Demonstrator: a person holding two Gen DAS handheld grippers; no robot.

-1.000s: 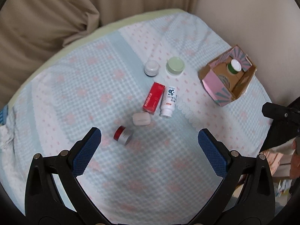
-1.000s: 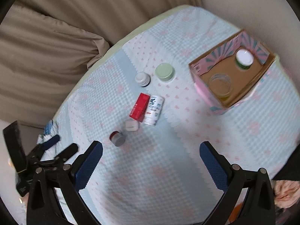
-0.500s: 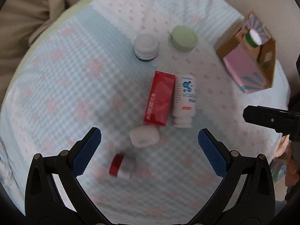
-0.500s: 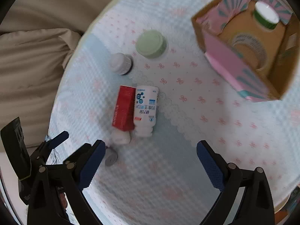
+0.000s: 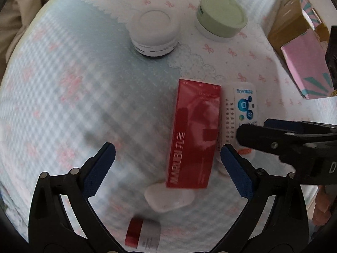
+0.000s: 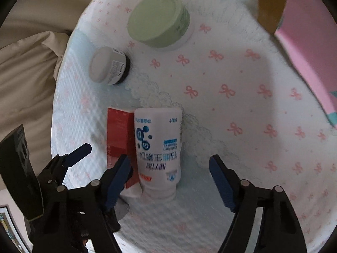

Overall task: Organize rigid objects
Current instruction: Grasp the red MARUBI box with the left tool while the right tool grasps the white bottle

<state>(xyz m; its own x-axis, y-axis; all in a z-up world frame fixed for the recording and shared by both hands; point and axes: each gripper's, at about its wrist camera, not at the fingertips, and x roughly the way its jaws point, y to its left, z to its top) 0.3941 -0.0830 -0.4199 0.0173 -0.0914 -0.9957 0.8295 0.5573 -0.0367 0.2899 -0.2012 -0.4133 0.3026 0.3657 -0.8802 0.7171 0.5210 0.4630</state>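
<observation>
A red box (image 5: 194, 135) lies flat beside a white bottle (image 5: 242, 113) on the patterned cloth; both also show in the right wrist view, the box (image 6: 118, 135) and the bottle (image 6: 158, 147). My left gripper (image 5: 166, 168) is open low over the red box's near end. My right gripper (image 6: 170, 179) is open, its fingers astride the bottle's cap end. A small white case (image 5: 168, 196) and a red-and-silver jar (image 5: 143, 234) lie close under the left gripper.
A white-lidded jar (image 5: 154, 32) and a green-lidded jar (image 5: 221, 16) stand further back. A pink cardboard box (image 5: 303, 48) stands at the right, with its pink wall (image 6: 311, 48) close to the right gripper. Beige bedding (image 6: 27, 67) lies at the left.
Both grippers have dropped towards the cloth and moved forward. The red box and white bottle now fill the views. Both grippers stay open.
</observation>
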